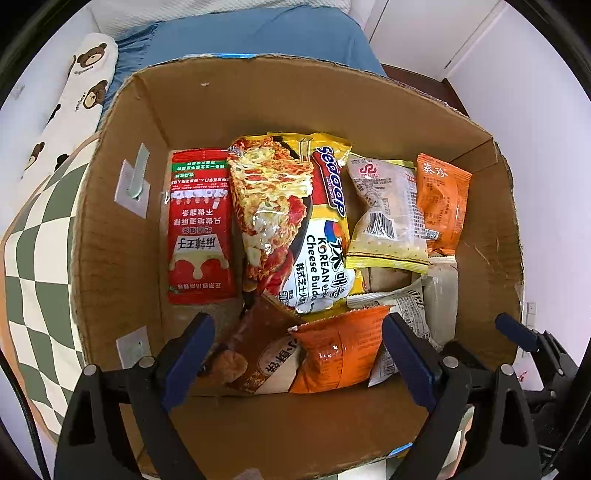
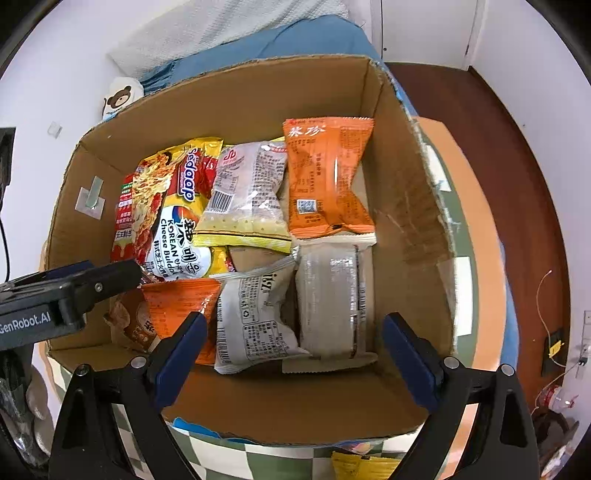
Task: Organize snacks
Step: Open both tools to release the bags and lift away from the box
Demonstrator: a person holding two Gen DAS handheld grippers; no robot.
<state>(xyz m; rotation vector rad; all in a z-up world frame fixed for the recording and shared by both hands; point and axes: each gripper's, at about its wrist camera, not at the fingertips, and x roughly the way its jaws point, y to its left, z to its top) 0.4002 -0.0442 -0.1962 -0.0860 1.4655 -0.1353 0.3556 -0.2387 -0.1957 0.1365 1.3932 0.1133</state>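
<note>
**Both grippers open over the snack box**

The left gripper (image 1: 297, 354) and right gripper (image 2: 291, 354) hang jaws apart, empty, above the brown cardboard box (image 1: 258, 107). Snack packets fill its floor, the yellow Korean cheese noodle packet (image 1: 291, 218) left of centre.

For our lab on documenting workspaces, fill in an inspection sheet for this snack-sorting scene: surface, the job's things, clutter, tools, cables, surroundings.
Surface: checkered green-and-white cushion under the cardboard box.
Job's things: box holds the red sauce packet, yellow cheese noodle pack, orange snack pack, grey wrapped pack and others, lying flat and overlapping.
Clutter: yellow packet outside the box, by the near wall.
Tools: left tool and right tool both open, above the box, holding nothing.
Cables: thin wire on the dark floor.
Surroundings: blue bedding, bear-print pillow, white walls.
</note>
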